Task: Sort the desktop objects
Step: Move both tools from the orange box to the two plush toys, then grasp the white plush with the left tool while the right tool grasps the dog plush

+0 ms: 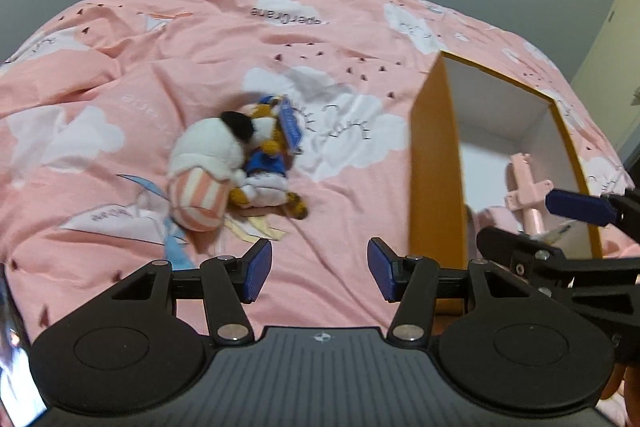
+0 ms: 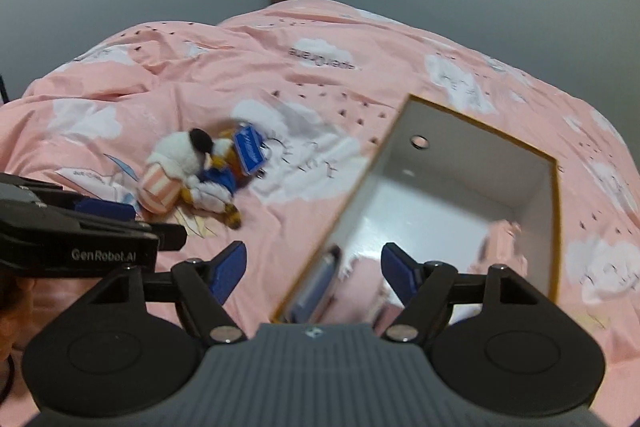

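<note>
Toys (image 1: 236,167) lie in a heap on the quilt (image 1: 340,7), ahead and a little left of the left gripper (image 1: 320,273), whose jaws stand apart with nothing between them, likely lined up for a pick. Box (image 1: 436,163), open-topped, sits just to its right, near enough for short drops. Right gripper (image 2: 314,273) hangs over the box's near corner, jaws wide and empty; a pink item (image 2: 504,243) already rests inside, ahead and to its right, so sorting seems under way.
</note>
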Available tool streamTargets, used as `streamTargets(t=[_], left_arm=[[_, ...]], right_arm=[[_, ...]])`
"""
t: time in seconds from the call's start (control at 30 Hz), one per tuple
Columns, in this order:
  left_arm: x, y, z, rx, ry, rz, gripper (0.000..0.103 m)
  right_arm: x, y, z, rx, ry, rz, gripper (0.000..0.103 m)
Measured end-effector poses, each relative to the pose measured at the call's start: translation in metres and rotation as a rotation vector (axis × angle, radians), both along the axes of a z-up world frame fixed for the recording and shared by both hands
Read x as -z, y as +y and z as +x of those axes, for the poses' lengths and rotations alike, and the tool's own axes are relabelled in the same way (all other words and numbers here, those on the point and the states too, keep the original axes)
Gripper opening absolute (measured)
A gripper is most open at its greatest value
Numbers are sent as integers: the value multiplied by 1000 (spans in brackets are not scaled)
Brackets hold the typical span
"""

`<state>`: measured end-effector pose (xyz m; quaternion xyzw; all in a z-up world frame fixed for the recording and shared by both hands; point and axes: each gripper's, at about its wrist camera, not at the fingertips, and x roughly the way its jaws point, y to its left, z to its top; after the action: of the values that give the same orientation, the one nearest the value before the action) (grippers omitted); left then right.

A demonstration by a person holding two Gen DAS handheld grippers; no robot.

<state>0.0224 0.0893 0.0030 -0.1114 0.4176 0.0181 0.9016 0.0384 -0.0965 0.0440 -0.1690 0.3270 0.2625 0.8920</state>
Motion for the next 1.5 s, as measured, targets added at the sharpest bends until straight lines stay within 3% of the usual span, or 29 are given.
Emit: streamTargets(t=[0.27, 0.5, 0.67, 0.97, 1.2, 1.5], left_arm=[[-2, 52, 8, -120, -1, -53, 62], [4, 92, 17, -185, 12, -154, 62], [11, 101, 37, -182, 42, -134, 62], [27, 80, 83, -37, 82, 118, 62], [44, 48, 89, 122, 53, 344, 62], [71, 36, 100, 139, 110, 463, 62]], right_arm=[[-1, 42, 29, -43, -14, -33, 74], [8, 73, 60, -83, 43, -45, 64], [20, 95, 87, -107, 129, -34, 62], [53, 134, 141, -78, 371, 78, 59], [85, 150, 166, -57, 479, 92, 55], [113, 162, 179, -56, 541, 84, 53]])
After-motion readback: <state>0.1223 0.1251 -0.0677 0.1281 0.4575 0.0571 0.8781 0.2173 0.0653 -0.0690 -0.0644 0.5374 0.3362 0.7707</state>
